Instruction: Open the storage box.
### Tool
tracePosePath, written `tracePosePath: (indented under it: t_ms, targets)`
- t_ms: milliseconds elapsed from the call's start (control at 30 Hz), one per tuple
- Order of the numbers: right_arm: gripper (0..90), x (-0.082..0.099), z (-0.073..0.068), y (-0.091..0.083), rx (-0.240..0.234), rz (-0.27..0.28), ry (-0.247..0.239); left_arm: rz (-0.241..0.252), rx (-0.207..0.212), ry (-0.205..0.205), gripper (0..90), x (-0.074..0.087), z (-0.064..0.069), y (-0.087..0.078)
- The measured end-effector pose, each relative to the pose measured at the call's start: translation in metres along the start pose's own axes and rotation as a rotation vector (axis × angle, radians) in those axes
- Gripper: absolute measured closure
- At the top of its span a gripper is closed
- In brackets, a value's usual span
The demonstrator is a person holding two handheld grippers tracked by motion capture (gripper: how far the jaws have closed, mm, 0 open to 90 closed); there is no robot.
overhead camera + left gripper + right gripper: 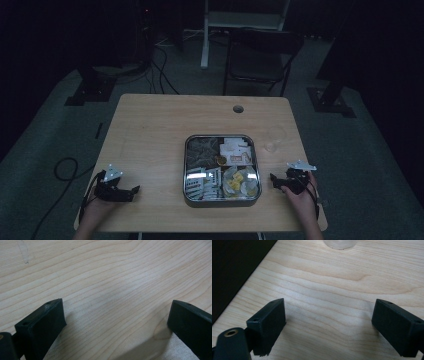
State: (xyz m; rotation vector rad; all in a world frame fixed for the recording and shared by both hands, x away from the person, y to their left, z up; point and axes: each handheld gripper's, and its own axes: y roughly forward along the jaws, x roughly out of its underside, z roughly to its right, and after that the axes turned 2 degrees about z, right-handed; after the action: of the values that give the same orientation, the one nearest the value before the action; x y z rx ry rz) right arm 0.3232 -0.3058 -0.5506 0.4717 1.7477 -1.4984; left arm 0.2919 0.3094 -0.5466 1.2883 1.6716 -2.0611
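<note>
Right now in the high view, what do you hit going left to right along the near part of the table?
Left gripper, open → square metal tray of sorted small items → right gripper, open, all over the wooden table.

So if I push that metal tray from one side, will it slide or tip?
The metal tray would probably slide rather than tip: it sits low and flat on the smooth wooden table. It looks fairly full, so expect some weight. The small packets inside lie loose and may shift if it is shoved hard.
</note>
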Motion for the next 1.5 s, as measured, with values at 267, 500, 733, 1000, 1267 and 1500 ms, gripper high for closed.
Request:
tracePosePath:
  t_ms: [267, 500, 733, 1000, 1267, 1500]
  targets:
    - [11.3, 0.0, 0.0, 0.0, 0.0, 0.0, 0.0, 0.0, -0.005, -0.005, 2.2, 0.0, 0.0, 0.0]
    - [11.3, 0.0, 0.0, 0.0, 0.0, 0.0, 0.0, -0.002, -0.012, -0.007, 3.1, 0.0, 0.0, -0.001]
    - [11.3, 0.0, 0.0, 0.0, 0.0, -0.001, 0.0, -0.008, 0.005, 0.01, 3.1, -0.004, -0.001, 0.002]
    - [11.3, 0.0, 0.0, 0.0, 0.0, 0.0, 0.0, -0.008, 0.051, 0.018, 3.1, -0.012, 0.006, 0.007]
    - [11.3, 0.0, 0.0, 0.0, 0.0, 0.0, 0.0, 0.012, 0.094, 0.048, 3.1, -0.024, 0.015, 0.008]
    - [11.3, 0.0, 0.0, 0.0, -0.001, 0.0, 0.0, 0.023, 0.128, 0.084, 3.1, -0.036, 0.027, 0.011]
